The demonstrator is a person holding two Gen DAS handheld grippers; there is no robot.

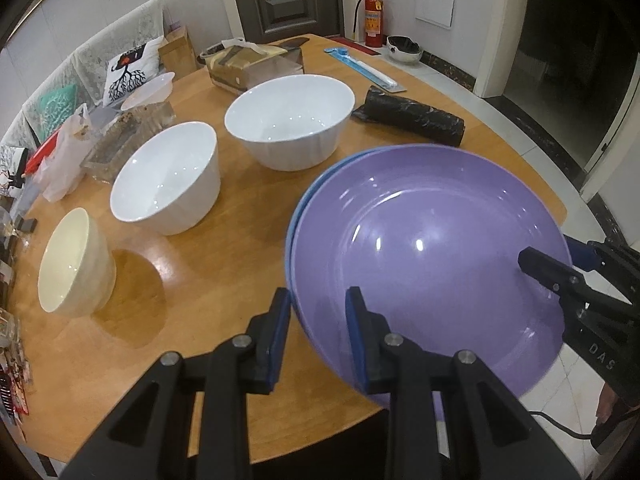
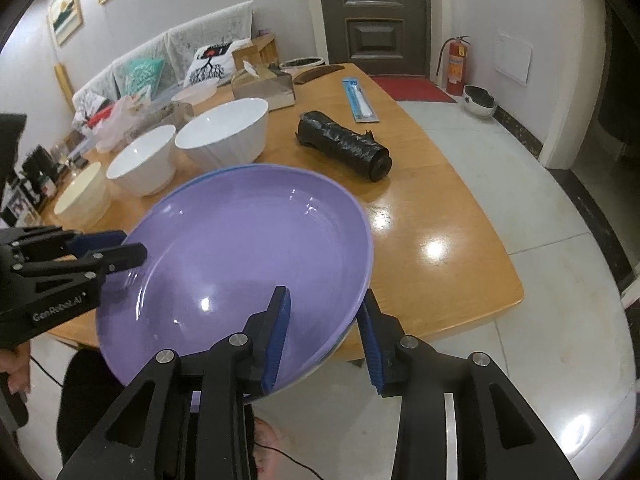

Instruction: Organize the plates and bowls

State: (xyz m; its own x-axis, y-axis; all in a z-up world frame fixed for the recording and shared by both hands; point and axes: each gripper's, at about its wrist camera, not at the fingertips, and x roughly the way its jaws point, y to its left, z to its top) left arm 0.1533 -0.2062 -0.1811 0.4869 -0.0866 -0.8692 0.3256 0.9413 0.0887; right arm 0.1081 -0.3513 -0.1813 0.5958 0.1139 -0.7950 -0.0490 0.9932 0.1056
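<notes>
The purple plate (image 1: 424,256) (stacked on a blue one) is straddled at opposite rims by left gripper (image 1: 318,320) and right gripper (image 2: 326,328), fingers spread.

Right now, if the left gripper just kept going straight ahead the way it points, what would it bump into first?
The left gripper already has its jaws astride the near rim of the purple plate, so it would push further onto the plate. Beyond that, probably the large white bowl, though depth is unclear.
</notes>
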